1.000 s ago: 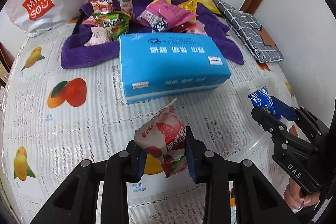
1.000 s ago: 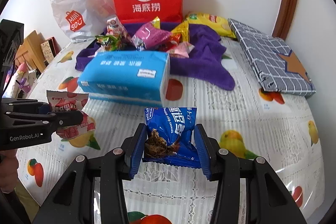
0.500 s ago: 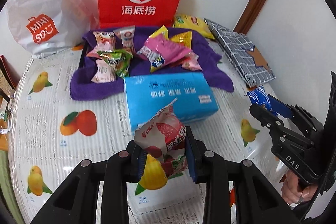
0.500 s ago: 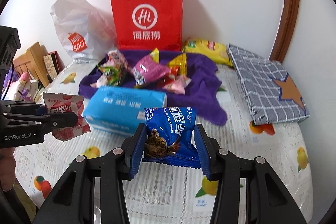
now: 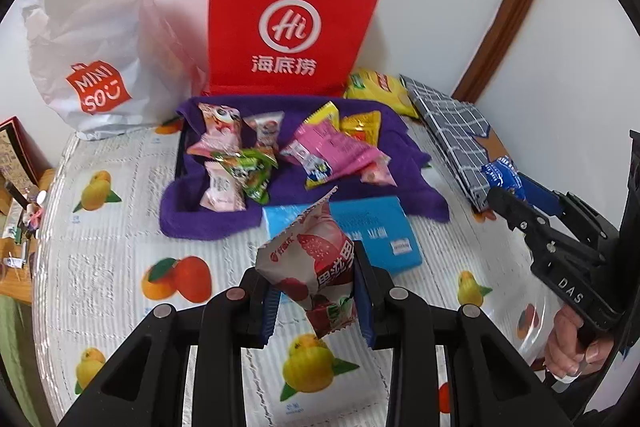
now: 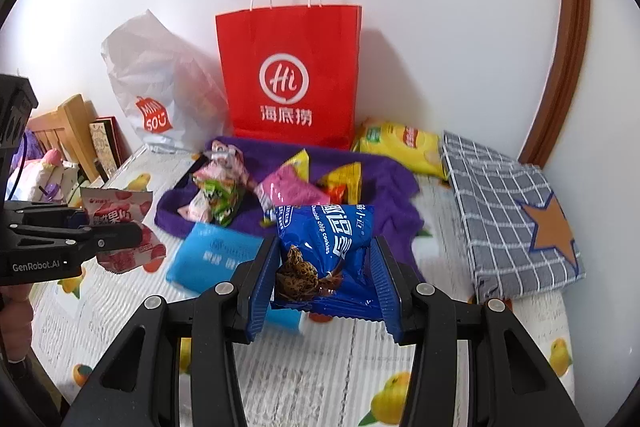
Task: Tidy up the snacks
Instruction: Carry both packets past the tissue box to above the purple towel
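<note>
Blue-padded left gripper (image 5: pixel 316 301) and right gripper (image 6: pixel 326 279), angled downward, each gripping a snack.

Glossy foil snack packets (image 5: pixel 332 151) – fuzzy purple cloth (image 5: pixel 400 163) – matt paper bag (image 5: pixel 292 23).

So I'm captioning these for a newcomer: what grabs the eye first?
The tall red paper bag with a white Hi logo stands against the back wall. Below it, bright snack packets litter a rumpled purple cloth. Up front, the right tool grips a blue chocolate chip cookie packet.
</note>
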Demonstrator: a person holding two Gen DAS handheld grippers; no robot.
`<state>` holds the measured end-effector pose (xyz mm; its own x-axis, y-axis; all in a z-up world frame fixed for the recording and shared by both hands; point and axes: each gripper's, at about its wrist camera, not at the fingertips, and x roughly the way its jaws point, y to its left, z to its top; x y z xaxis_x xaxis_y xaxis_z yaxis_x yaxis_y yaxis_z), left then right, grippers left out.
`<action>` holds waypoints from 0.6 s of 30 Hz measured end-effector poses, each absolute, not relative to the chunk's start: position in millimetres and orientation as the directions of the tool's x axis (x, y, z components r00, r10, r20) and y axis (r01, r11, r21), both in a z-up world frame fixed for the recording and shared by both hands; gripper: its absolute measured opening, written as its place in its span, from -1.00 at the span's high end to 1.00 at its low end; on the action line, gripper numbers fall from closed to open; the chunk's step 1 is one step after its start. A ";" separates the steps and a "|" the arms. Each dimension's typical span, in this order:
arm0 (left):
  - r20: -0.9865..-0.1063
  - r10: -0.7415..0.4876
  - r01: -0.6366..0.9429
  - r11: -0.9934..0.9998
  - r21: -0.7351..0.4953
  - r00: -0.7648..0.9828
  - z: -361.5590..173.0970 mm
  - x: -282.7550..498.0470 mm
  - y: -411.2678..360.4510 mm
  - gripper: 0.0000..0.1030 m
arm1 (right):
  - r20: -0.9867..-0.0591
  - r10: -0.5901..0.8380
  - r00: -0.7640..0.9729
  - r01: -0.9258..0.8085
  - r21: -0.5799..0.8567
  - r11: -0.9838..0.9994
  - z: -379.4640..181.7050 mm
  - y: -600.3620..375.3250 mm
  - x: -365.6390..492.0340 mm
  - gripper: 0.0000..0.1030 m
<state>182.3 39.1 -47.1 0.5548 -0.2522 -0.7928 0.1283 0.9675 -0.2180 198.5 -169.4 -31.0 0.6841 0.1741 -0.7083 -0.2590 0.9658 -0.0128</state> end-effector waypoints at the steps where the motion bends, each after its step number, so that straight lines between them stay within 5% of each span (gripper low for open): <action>1: -0.791 -0.247 0.119 0.969 -0.218 0.559 -45.3 184.1 42.7 0.41 | -0.707 0.176 0.685 -0.263 -0.014 0.965 -28.8 -167.8 203.1 0.10; 18: -0.775 -0.229 0.083 0.971 -0.225 0.589 -37.3 221.3 67.0 0.41 | -0.702 0.265 0.662 -0.348 0.025 0.937 -13.7 -140.8 252.4 0.10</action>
